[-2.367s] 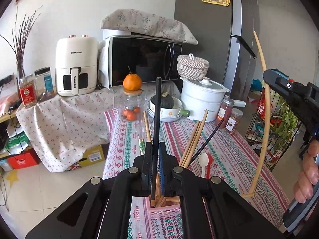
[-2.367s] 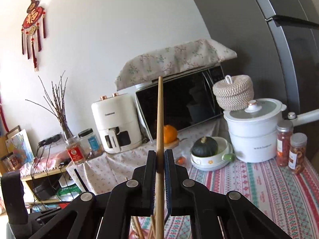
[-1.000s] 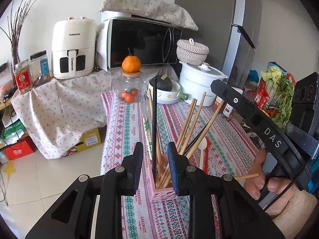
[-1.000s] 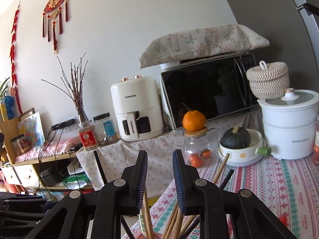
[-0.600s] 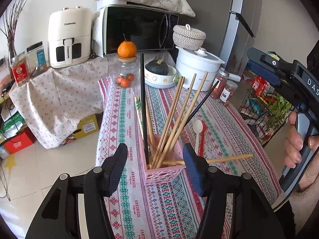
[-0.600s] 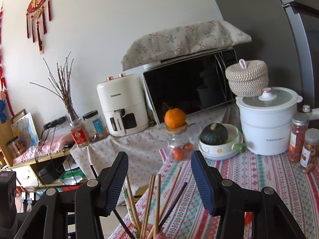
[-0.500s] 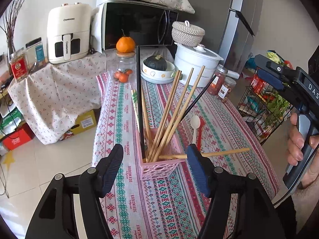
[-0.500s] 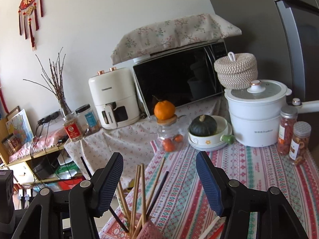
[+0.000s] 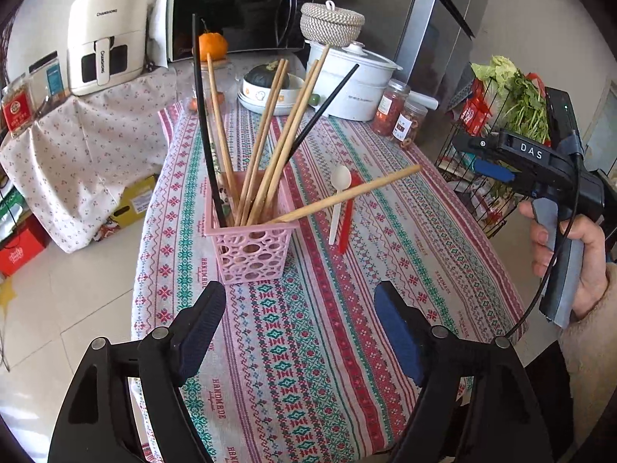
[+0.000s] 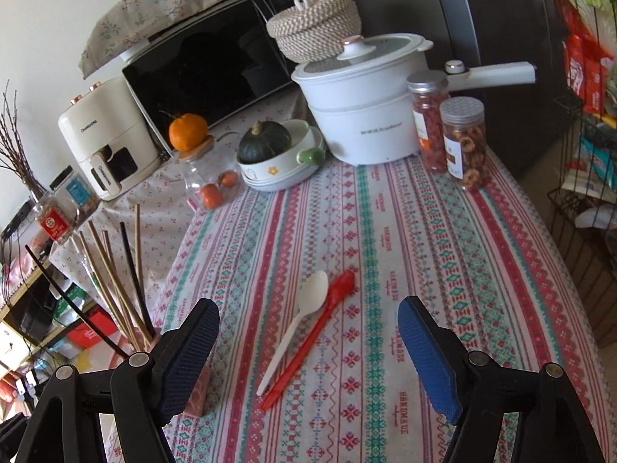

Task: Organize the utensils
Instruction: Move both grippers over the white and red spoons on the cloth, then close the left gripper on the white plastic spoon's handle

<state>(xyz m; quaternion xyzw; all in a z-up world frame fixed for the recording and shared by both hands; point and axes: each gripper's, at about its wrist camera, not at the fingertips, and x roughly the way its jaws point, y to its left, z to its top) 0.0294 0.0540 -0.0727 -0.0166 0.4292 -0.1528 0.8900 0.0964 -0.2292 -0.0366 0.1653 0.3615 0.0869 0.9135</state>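
Two jaws of my left gripper (image 9: 299, 324) are opening, nothing between them. In its view, the pink basket (image 9: 250, 247) stands on the tablecloth (image 9: 327, 366), holding the chopsticks (image 9: 270, 135); one wooden chopstick (image 9: 347, 195) leans out low over its rim. A white spoon (image 9: 338, 196) and red spoon (image 9: 349, 212) lie just beside.

In my right view, the right gripper (image 10: 308, 347) is also opening, empty, above both spoons; the basket is at lower left, mostly hidden.

Left gripper (image 9: 299, 326): black frame, silver screws, blue ribbed pads.
Right gripper (image 10: 308, 351): black, "DAS" lettering, grey handle.
Sleeve (image 9: 590, 351): beige fleece.
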